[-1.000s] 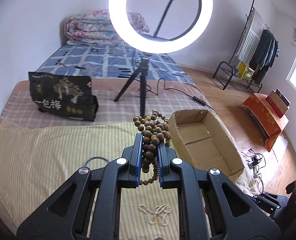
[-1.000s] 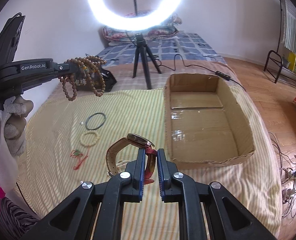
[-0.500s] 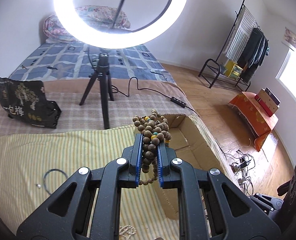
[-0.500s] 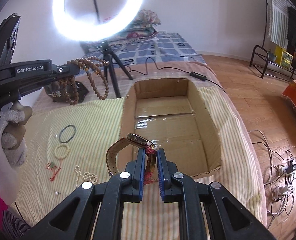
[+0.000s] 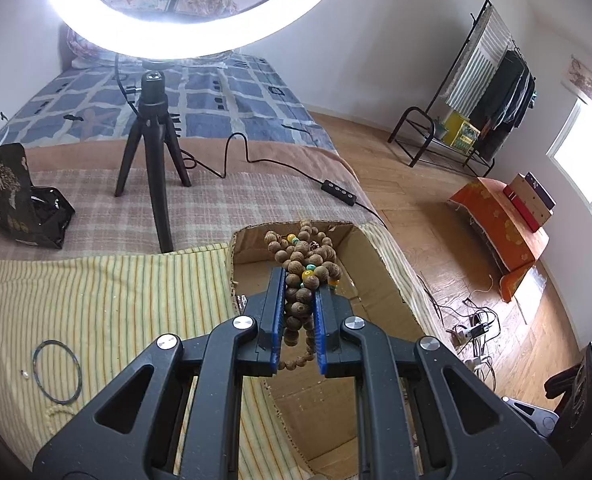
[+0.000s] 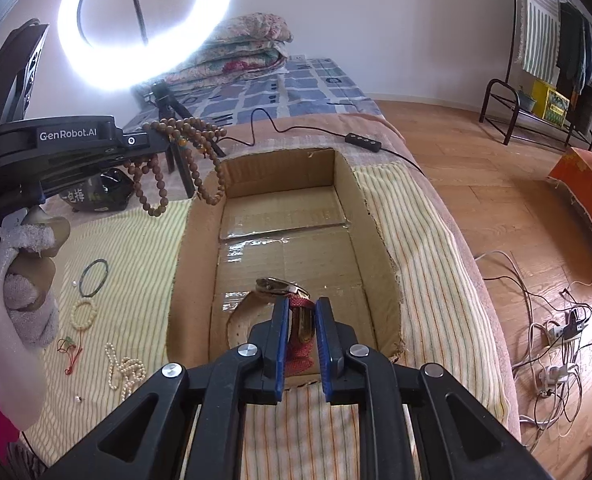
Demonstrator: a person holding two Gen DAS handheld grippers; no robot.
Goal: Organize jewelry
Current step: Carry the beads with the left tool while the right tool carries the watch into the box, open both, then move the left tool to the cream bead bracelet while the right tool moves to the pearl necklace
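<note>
My left gripper (image 5: pixel 299 280) is shut on a bundle of brown wooden prayer beads (image 5: pixel 300 264), held above the far left corner of an open cardboard box (image 5: pixel 251 256). In the right wrist view the beads (image 6: pixel 183 140) dangle in loops from the left gripper (image 6: pixel 157 140) over the box's left rim (image 6: pixel 193 216). My right gripper (image 6: pixel 300 304) is shut on a wristwatch (image 6: pixel 279 286) with a tan strap and a red band, above the near part of the box floor (image 6: pixel 291 248).
On the striped cloth to the left lie a dark bangle (image 6: pixel 93 272), a pale bead bracelet (image 6: pixel 84 314), a red cord charm (image 6: pixel 69 350) and a pearl strand (image 6: pixel 125 370). A ring light tripod (image 5: pixel 151 152) and a black bag (image 5: pixel 11 196) stand behind. A gloved hand (image 6: pixel 19 280) grips the left tool.
Both grippers have travelled right toward the box with their loads. The beads now hang at the box's left rim and the watch is over the box floor.
</note>
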